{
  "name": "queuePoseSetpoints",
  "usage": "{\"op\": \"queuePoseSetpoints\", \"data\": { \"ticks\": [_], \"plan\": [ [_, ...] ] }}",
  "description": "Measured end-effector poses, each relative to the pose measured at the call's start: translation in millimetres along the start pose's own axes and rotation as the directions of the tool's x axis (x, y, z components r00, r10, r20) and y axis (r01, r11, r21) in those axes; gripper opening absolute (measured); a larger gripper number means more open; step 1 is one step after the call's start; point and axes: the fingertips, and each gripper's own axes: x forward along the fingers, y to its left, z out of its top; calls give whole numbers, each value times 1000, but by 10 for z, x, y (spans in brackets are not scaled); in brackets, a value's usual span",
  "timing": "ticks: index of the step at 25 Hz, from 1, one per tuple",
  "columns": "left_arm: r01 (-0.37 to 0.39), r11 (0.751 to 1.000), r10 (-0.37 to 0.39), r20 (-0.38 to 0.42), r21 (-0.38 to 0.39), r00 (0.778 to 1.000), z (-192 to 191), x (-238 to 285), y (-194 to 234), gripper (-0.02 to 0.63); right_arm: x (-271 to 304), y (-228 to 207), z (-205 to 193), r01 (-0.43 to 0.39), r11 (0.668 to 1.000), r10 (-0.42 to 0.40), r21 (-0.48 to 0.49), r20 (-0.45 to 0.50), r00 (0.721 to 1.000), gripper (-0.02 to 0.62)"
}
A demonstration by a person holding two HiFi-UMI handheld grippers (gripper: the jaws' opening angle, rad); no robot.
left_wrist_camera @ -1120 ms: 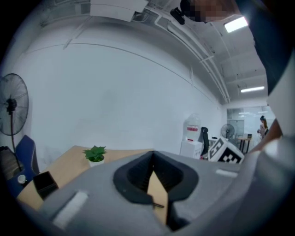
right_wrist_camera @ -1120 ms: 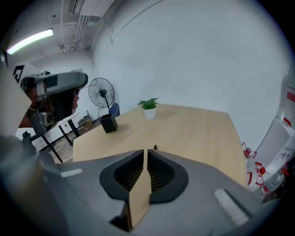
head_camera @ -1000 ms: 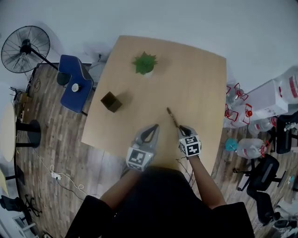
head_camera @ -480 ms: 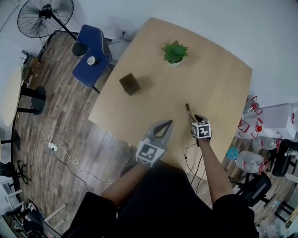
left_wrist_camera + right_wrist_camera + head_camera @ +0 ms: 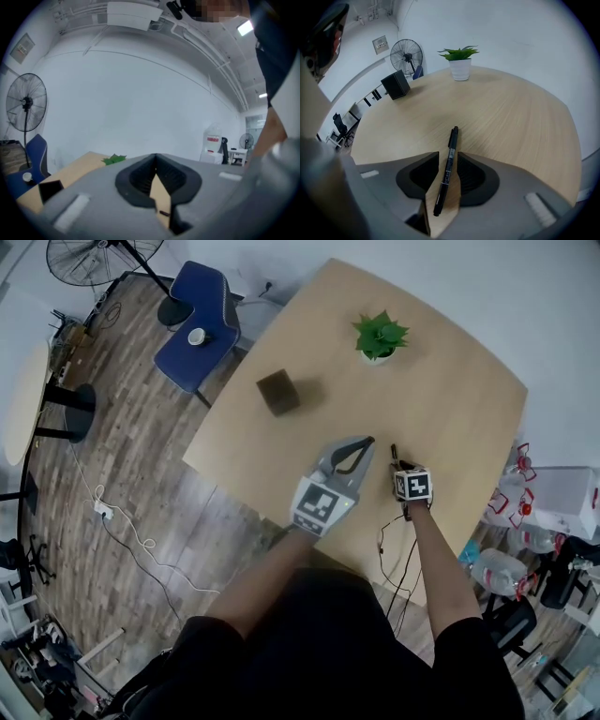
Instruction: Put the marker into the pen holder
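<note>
A black marker [image 5: 446, 171] lies flat on the wooden table [image 5: 511, 117], running lengthwise between the jaws of my right gripper [image 5: 448, 153]. Those jaws are opening, and there is a gap on each side of the marker. In the head view only the marker's far end [image 5: 394, 453] shows ahead of the right gripper [image 5: 396, 463]. The pen holder [image 5: 278, 392], a dark cube, stands far off to the left [image 5: 395, 84]. My left gripper [image 5: 366, 441] hovers left of the right one, its jaws shut and empty [image 5: 155, 159].
A potted green plant [image 5: 380, 337] stands at the table's far side. A blue chair [image 5: 199, 326] with a cup on it and a floor fan [image 5: 103, 251] are beyond the left edge. Water bottles [image 5: 506, 566] lie on the floor at right.
The head view has swung, shifting the table up and to the right. My left gripper has come forward beside the right one. The right gripper stays at the marker.
</note>
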Motion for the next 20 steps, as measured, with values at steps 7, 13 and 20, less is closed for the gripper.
{"op": "queuePoseSetpoints", "data": {
  "ticks": [7,13,20],
  "plan": [
    [8,1000,-8,40,-3,999,107,52,235,2,78,-30,-43,31,998,-33,-50,-58,998,95],
    [62,997,-63,23,52,998,155,-201,365,2,-20,31,-139,84,996,-87,-30,-102,991,43],
    [34,998,-31,67,-46,997,411,-829,730,2,-397,257,-24,125,977,-129,174,14,992,44]
  ]
}}
